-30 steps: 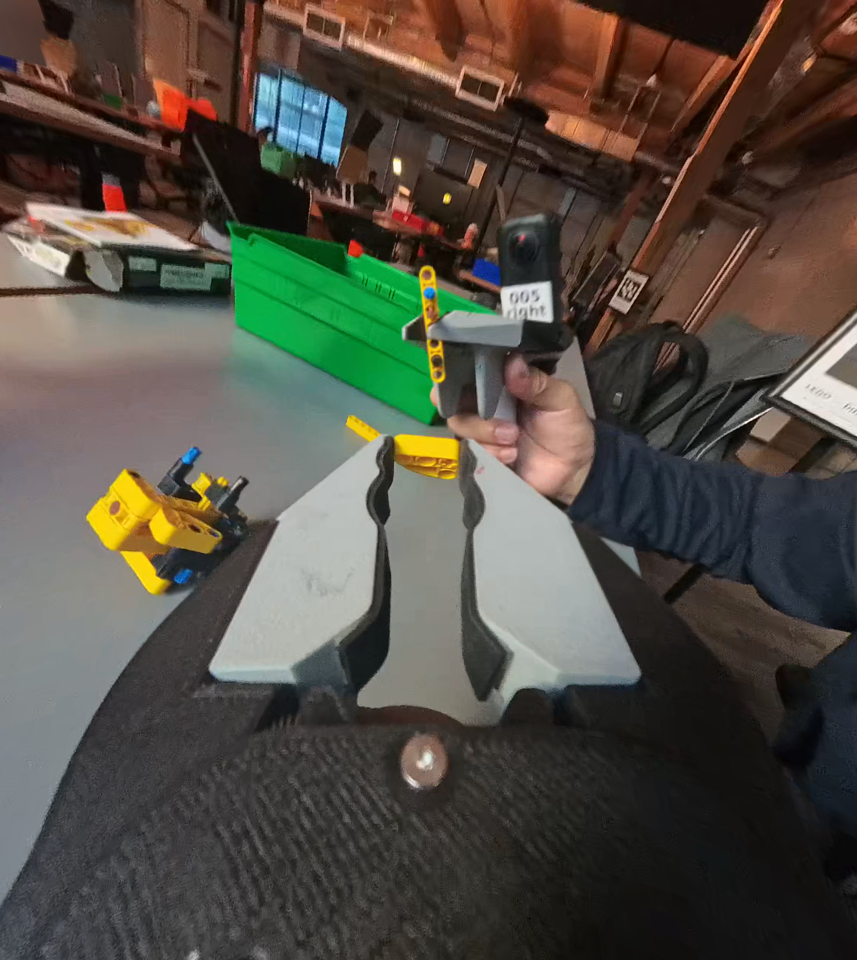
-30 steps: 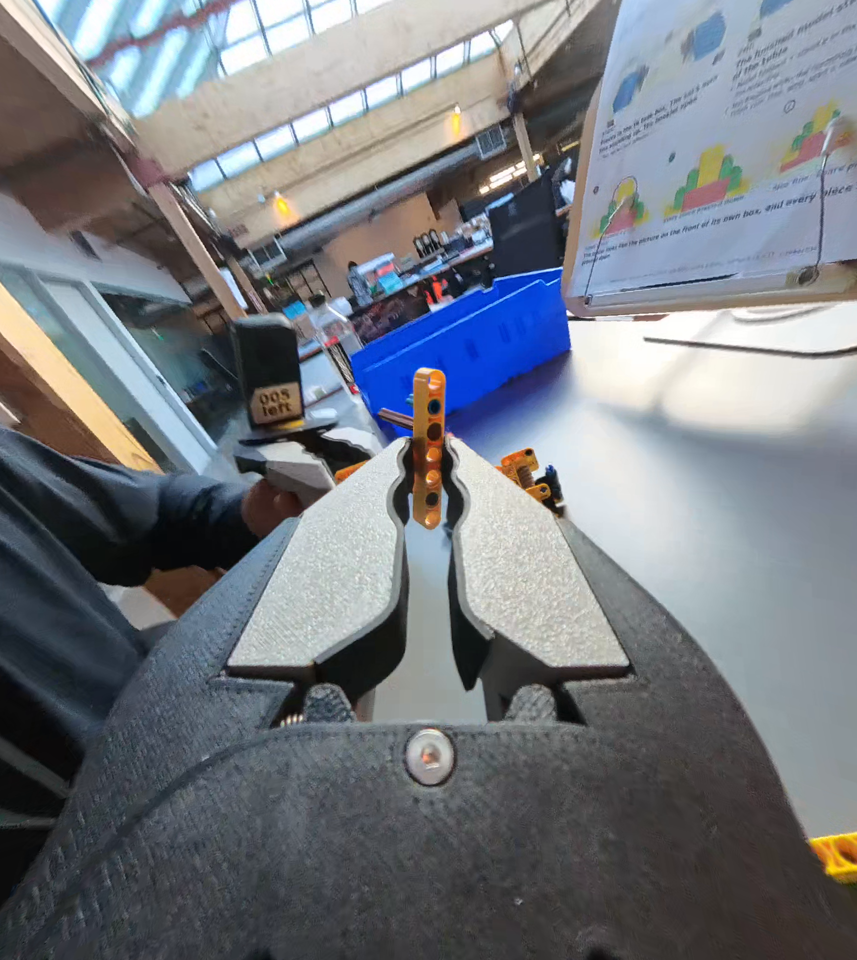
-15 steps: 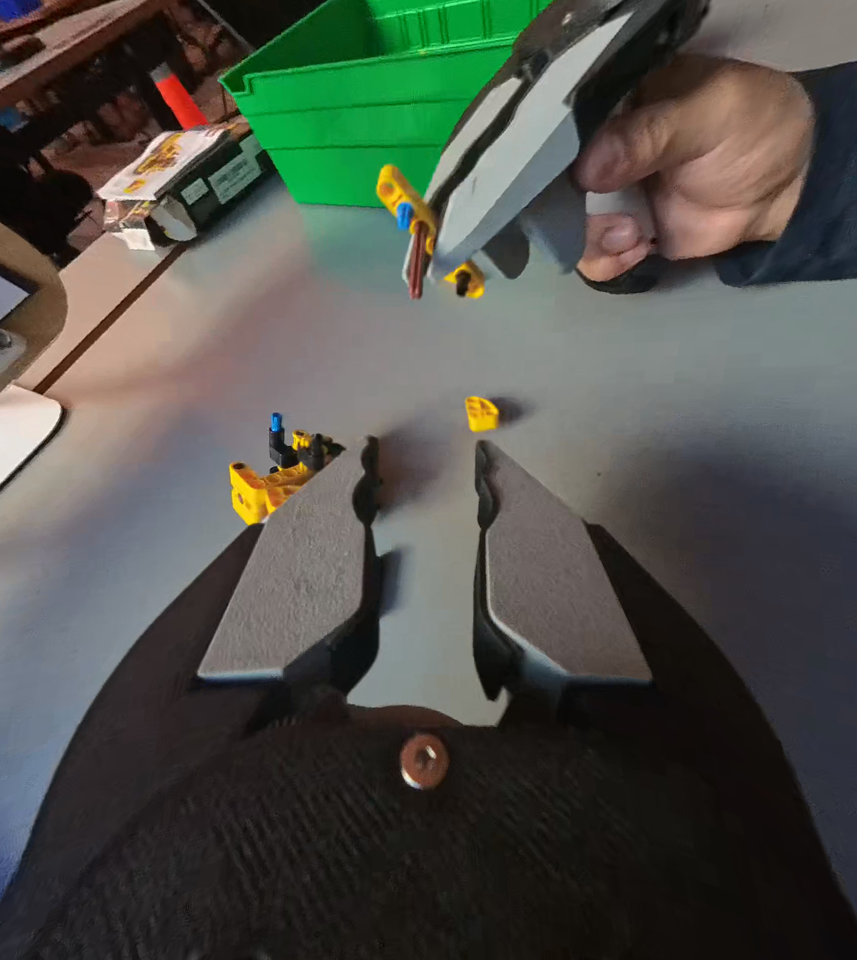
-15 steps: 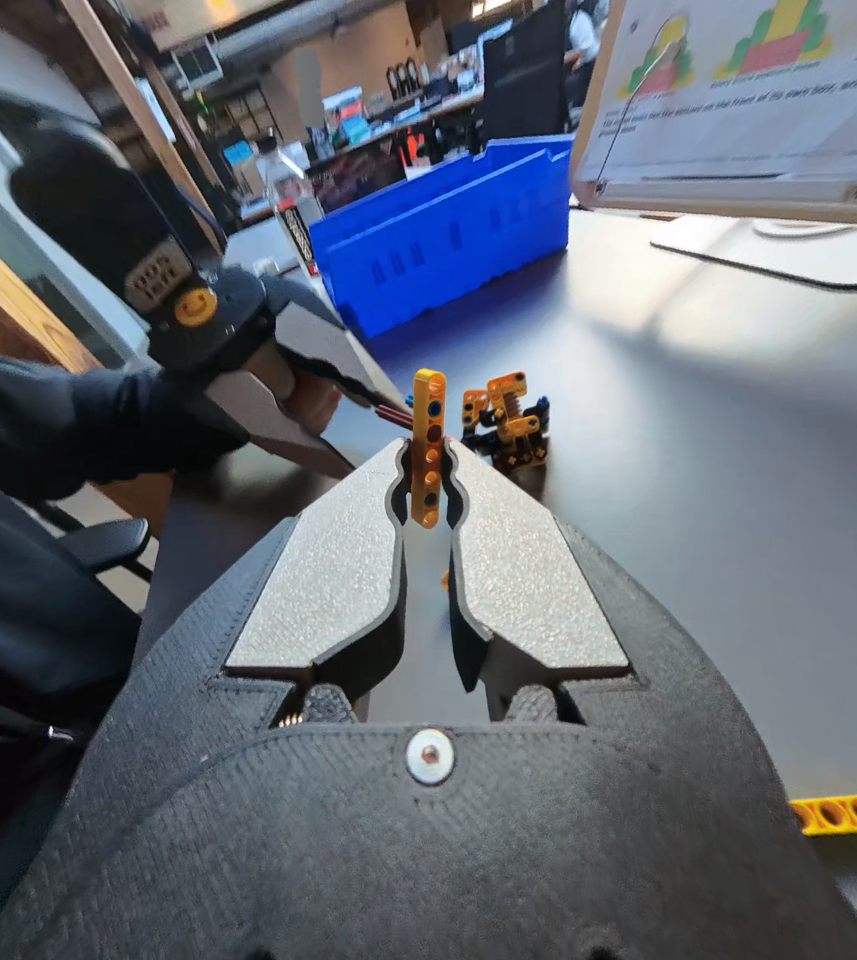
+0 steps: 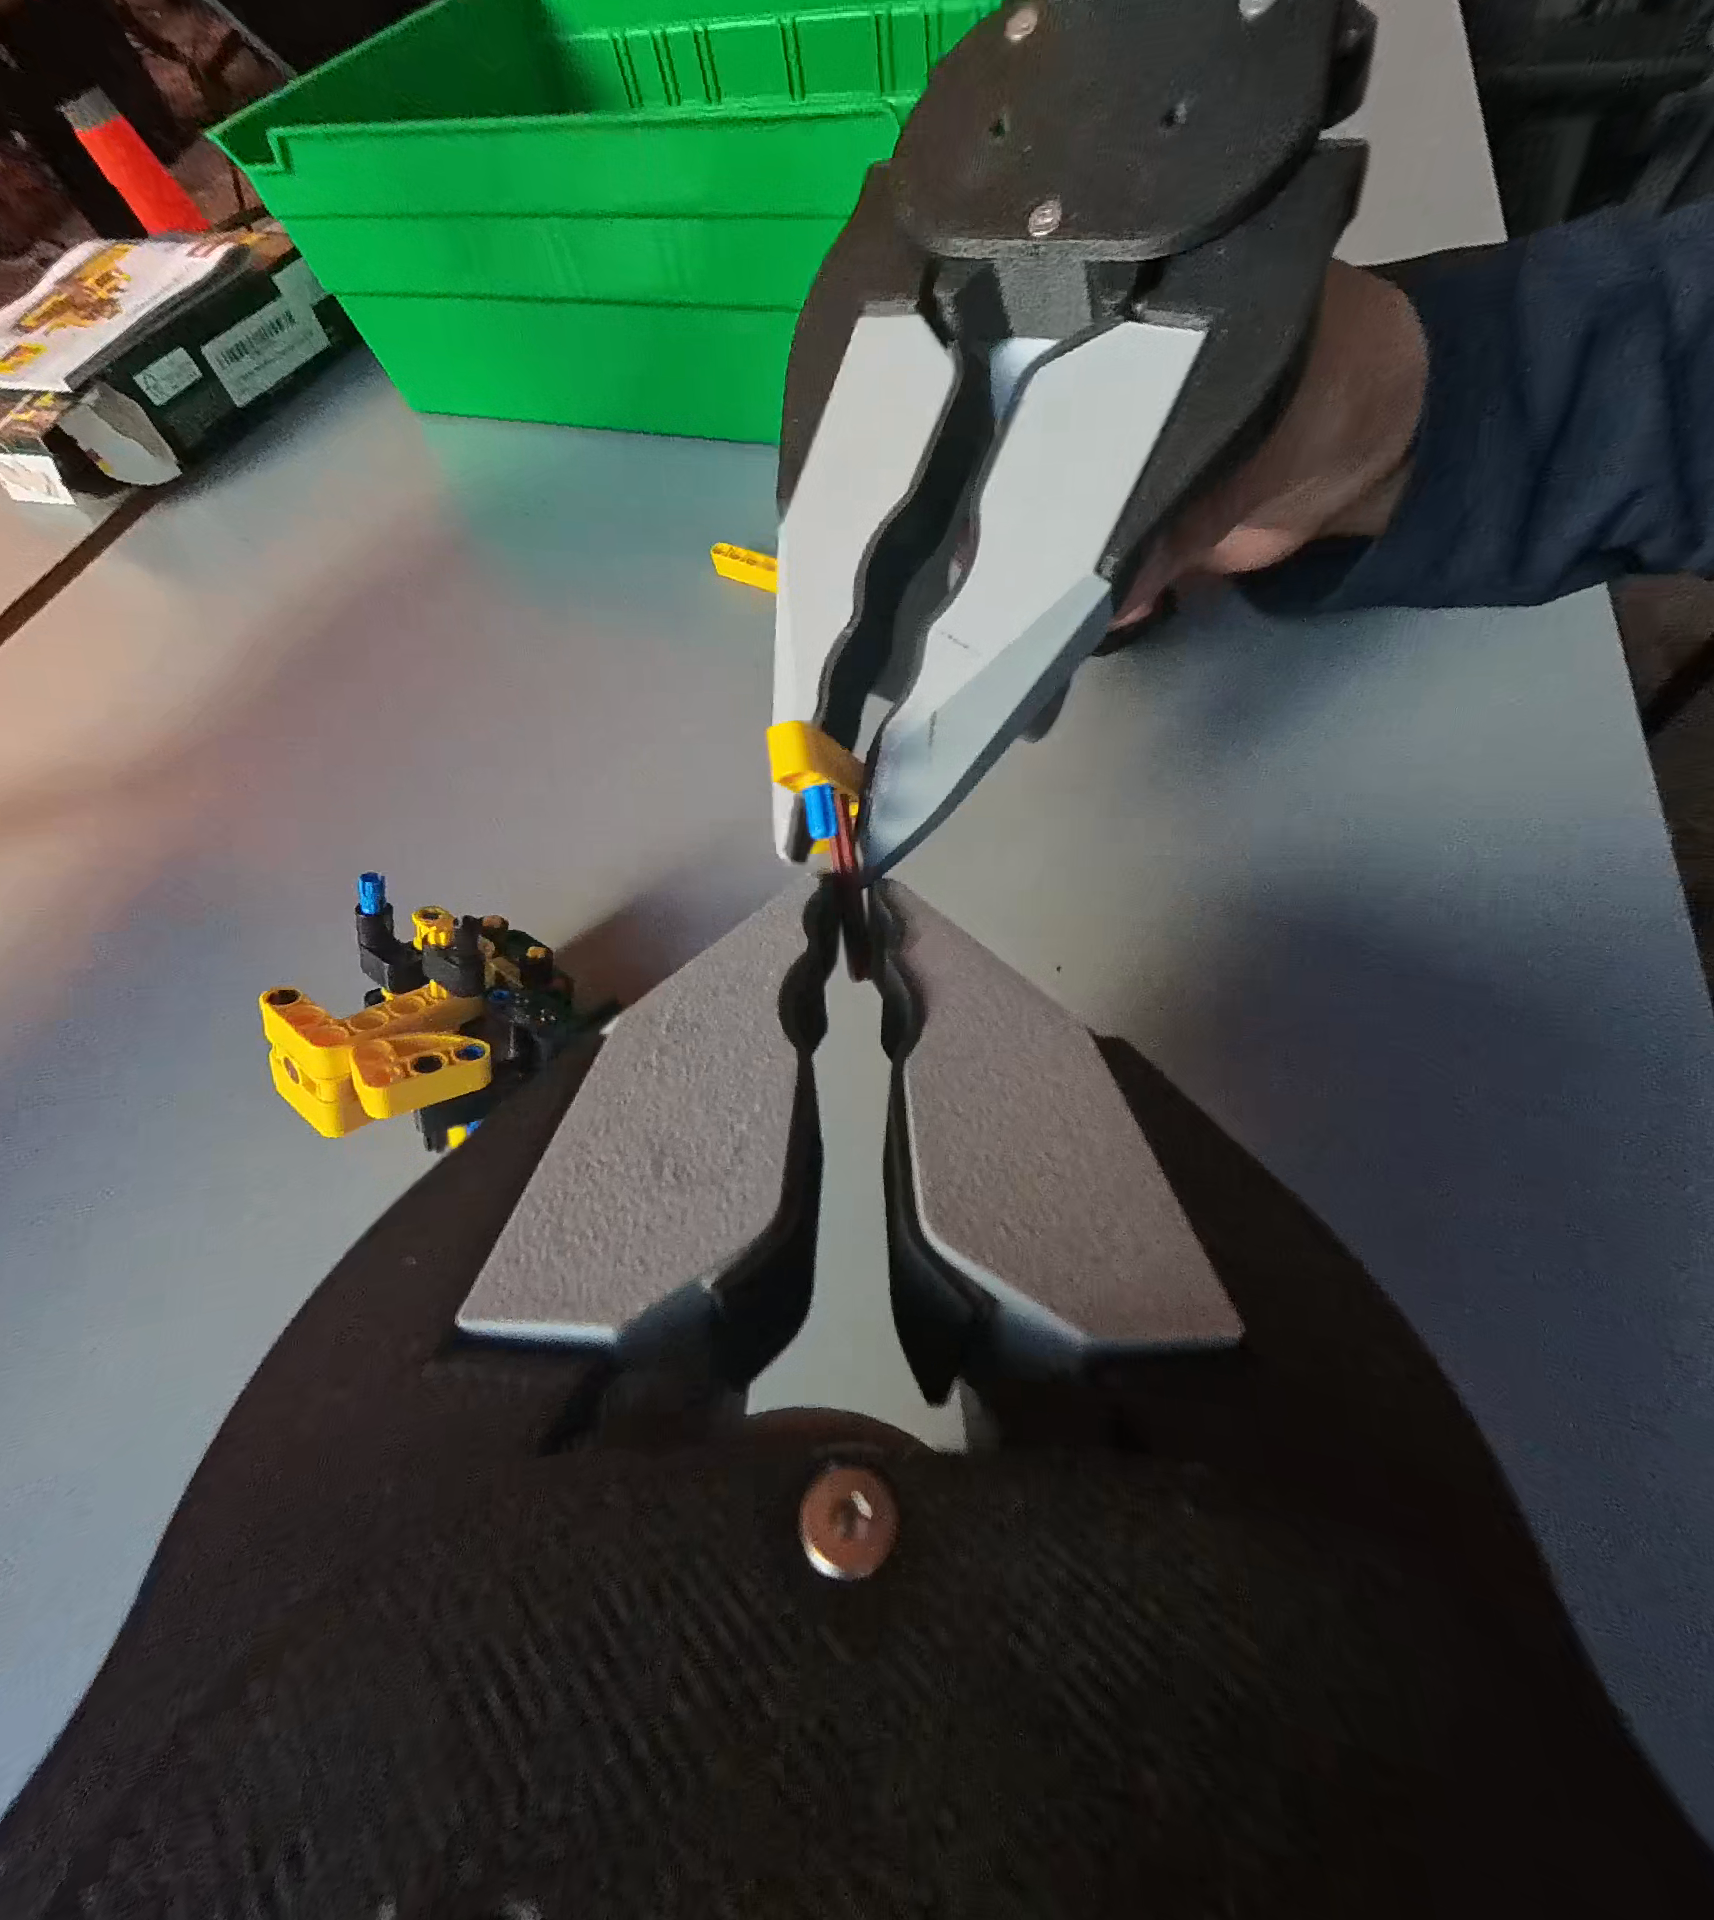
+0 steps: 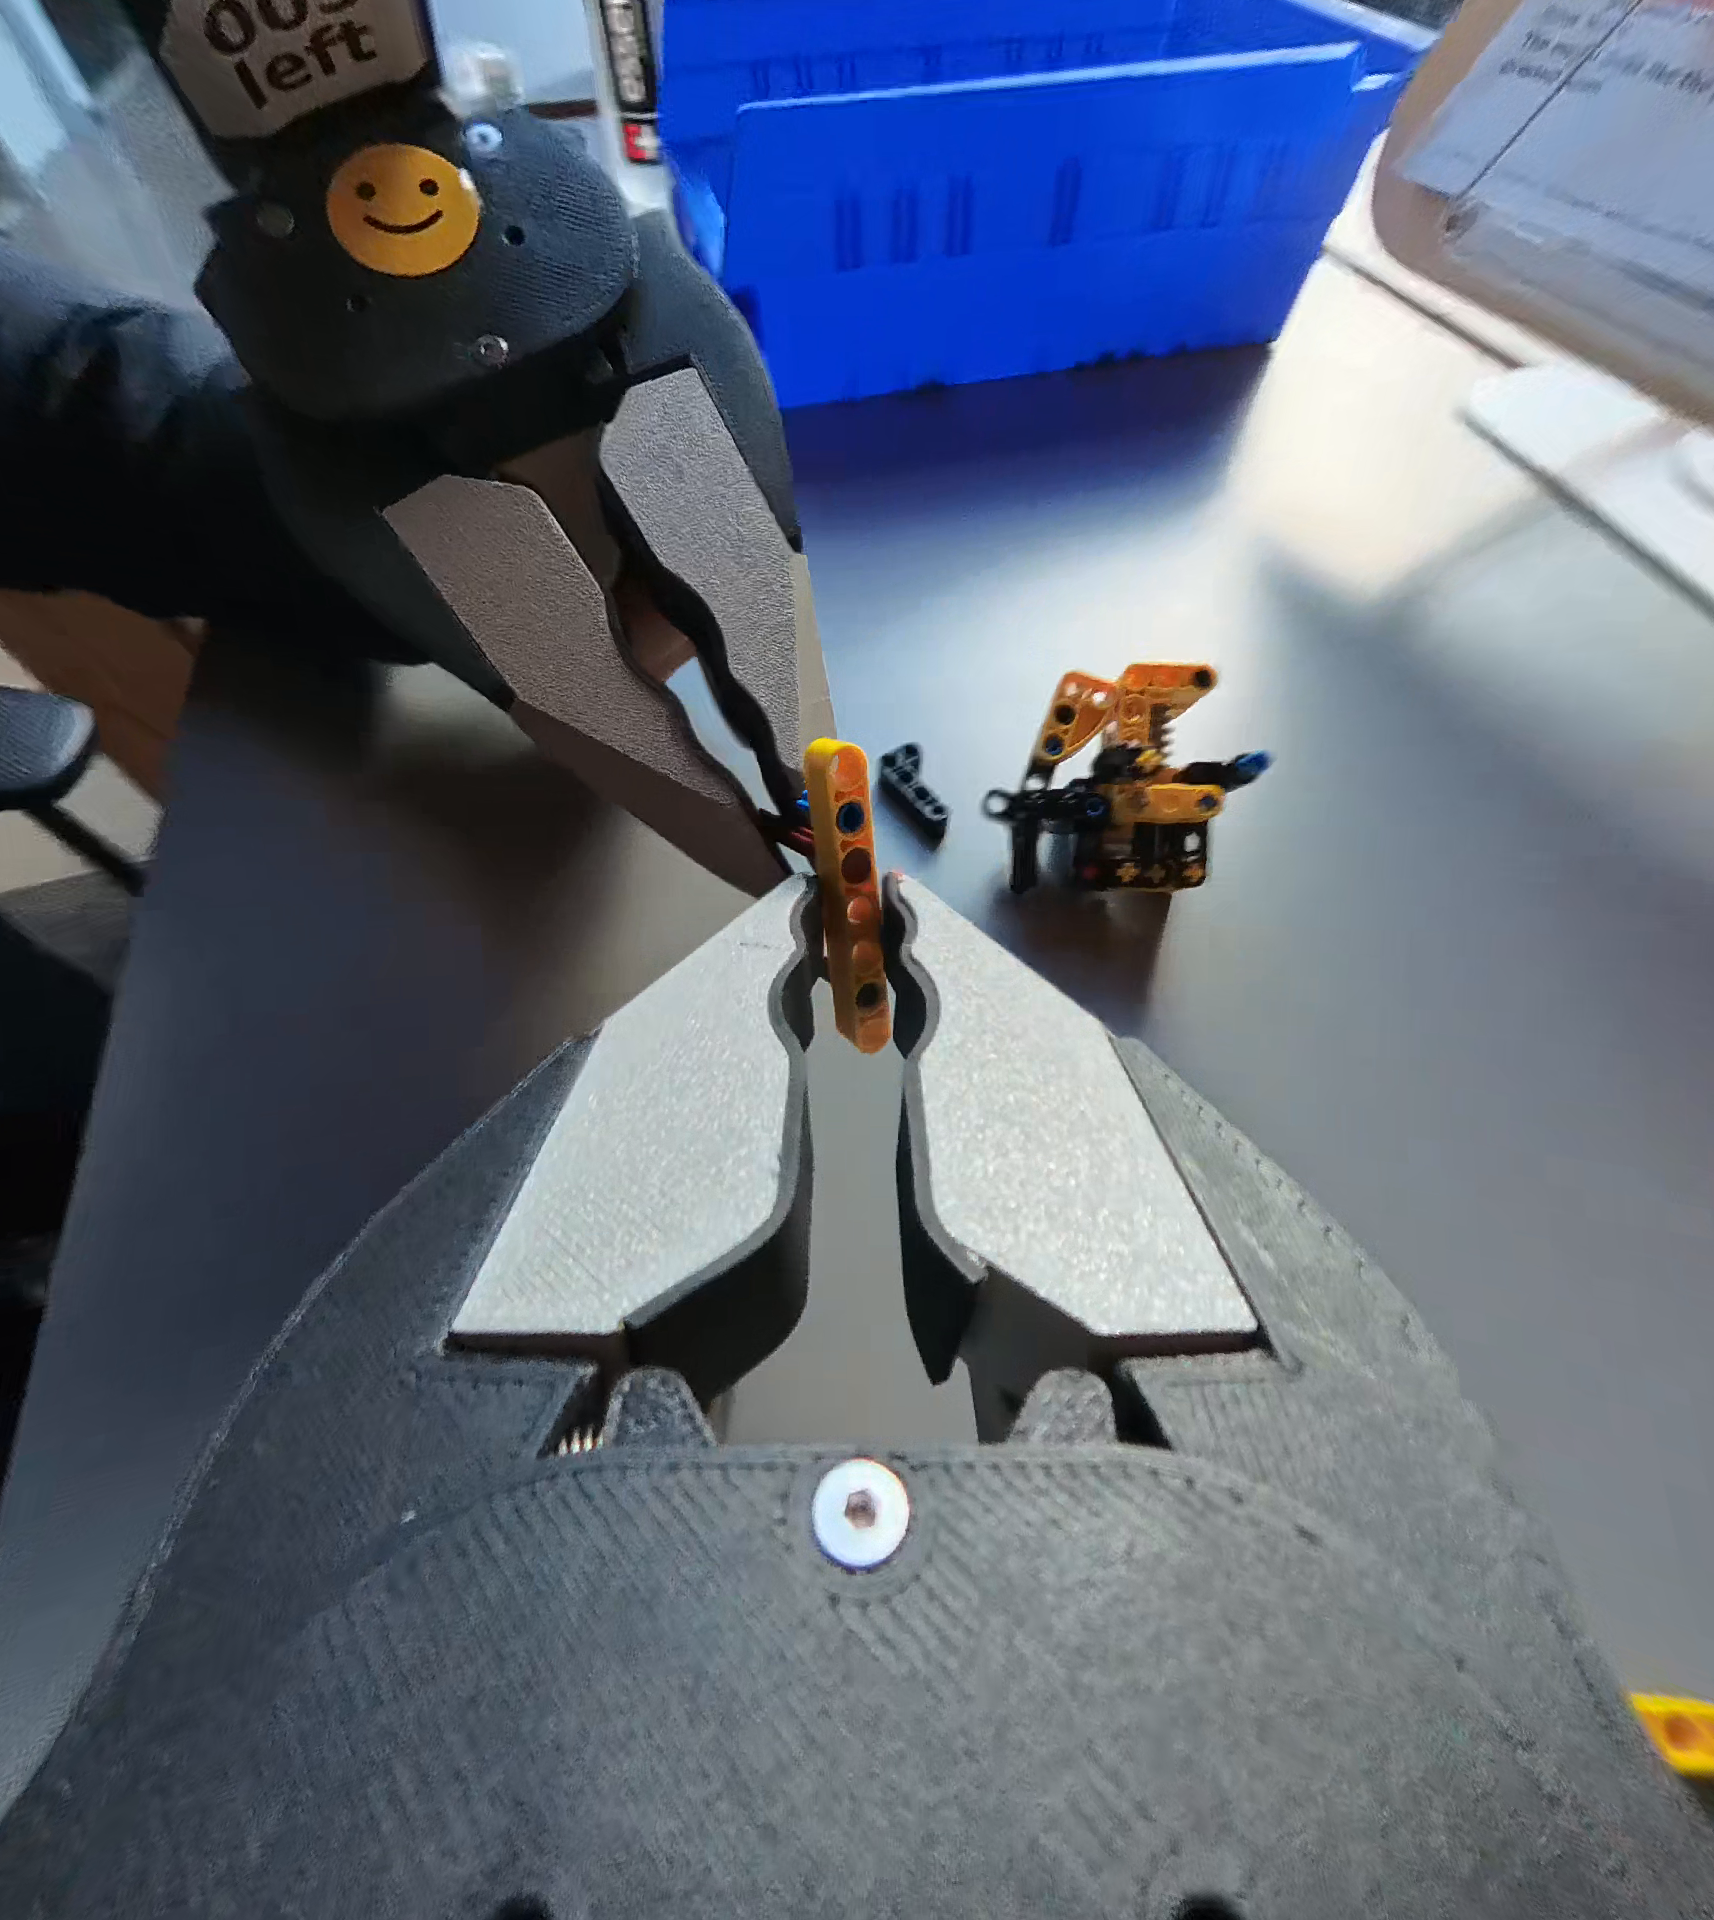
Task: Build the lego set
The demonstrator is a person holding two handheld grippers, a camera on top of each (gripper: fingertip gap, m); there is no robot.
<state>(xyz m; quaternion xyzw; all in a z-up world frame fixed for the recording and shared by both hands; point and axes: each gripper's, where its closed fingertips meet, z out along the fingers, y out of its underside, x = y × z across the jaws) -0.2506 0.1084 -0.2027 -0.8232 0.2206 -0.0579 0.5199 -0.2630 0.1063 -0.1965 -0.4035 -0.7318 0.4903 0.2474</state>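
Note:
My right gripper [image 6: 851, 885] is shut on a yellow holed beam [image 6: 853, 894], held upright above the table. A blue pin [image 5: 817, 810] and a dark red axle [image 5: 851, 935] stick out of the beam's side. My left gripper [image 5: 848, 902] meets it tip to tip, with its fingers closed on the axle. In the right wrist view the left gripper [image 6: 780, 831] comes in from the upper left. The right gripper [image 5: 822, 842] comes down from above in the left wrist view. The part-built yellow and black model [image 5: 406, 1029] stands on the table, apart from both grippers; it also shows in the right wrist view [image 6: 1123, 790].
A green bin [image 5: 572, 208] and a box with a booklet [image 5: 105, 332] stand at the back. A loose yellow beam [image 5: 744, 566] lies near the bin. A blue bin [image 6: 1019, 208], a small black piece [image 6: 915, 795], a yellow piece [image 6: 1700, 1745] and a monitor foot [image 6: 1611, 468] are around.
My left gripper has come up to the right gripper's tip and closed from open onto the red axle. Both grippers have tipped down toward the table.

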